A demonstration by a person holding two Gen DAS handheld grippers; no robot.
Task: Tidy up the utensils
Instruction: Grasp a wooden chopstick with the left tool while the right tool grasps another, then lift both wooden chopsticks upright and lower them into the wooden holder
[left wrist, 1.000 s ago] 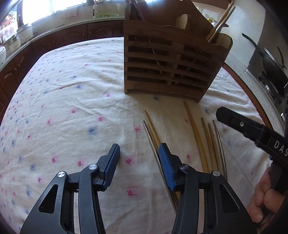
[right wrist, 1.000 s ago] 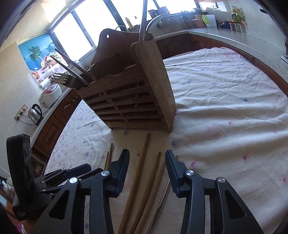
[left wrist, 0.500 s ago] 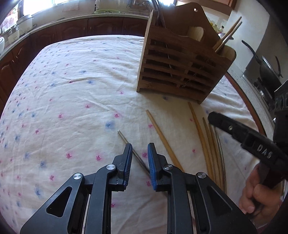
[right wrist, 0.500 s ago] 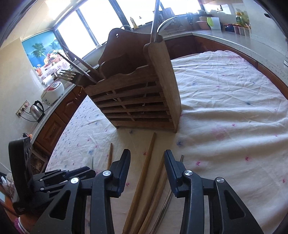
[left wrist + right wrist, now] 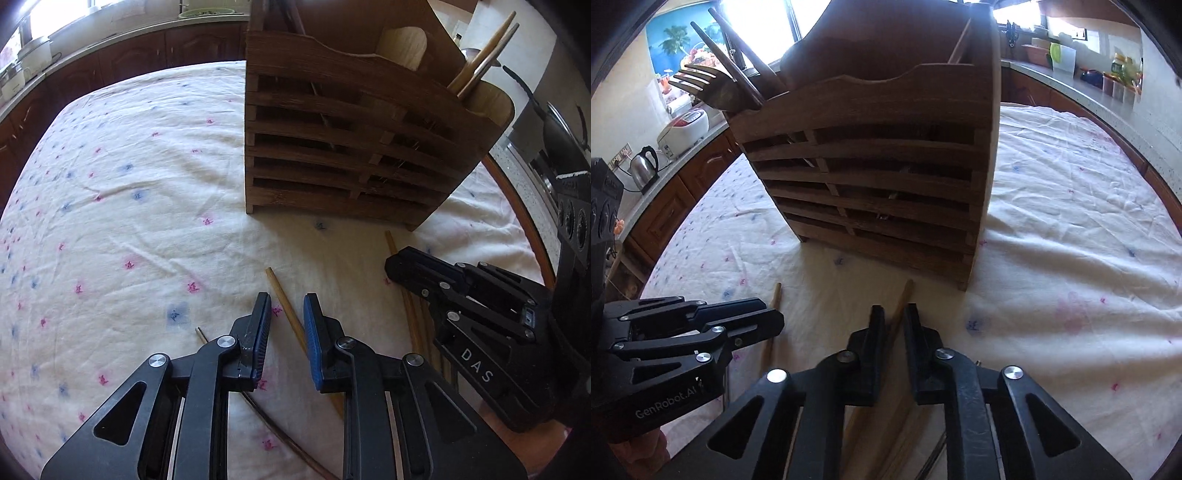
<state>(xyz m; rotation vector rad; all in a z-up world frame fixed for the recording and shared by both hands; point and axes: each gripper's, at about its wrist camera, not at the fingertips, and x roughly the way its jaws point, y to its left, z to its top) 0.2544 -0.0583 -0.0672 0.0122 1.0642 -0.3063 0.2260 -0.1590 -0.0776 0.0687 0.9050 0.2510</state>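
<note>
A slatted wooden utensil holder stands on the flowered cloth; it also fills the right wrist view, with a fork and sticks in its left compartment. Loose chopsticks lie in front of it. My left gripper has its jaws narrowly apart around a wooden chopstick on the cloth. A thin metal chopstick runs under its left finger. My right gripper has its jaws narrowly apart around another wooden chopstick; whether either grips is unclear.
More chopsticks lie beside the right gripper body. The left gripper body sits close at the right wrist view's left. Counters with a kettle and rice cooker ring the table; a pan sits at right.
Both grippers have moved closer to the holder. The right jaws have narrowed around a wooden chopstick. The left gripper has shifted from the metal chopstick to the wooden one, jaws slightly wider.
</note>
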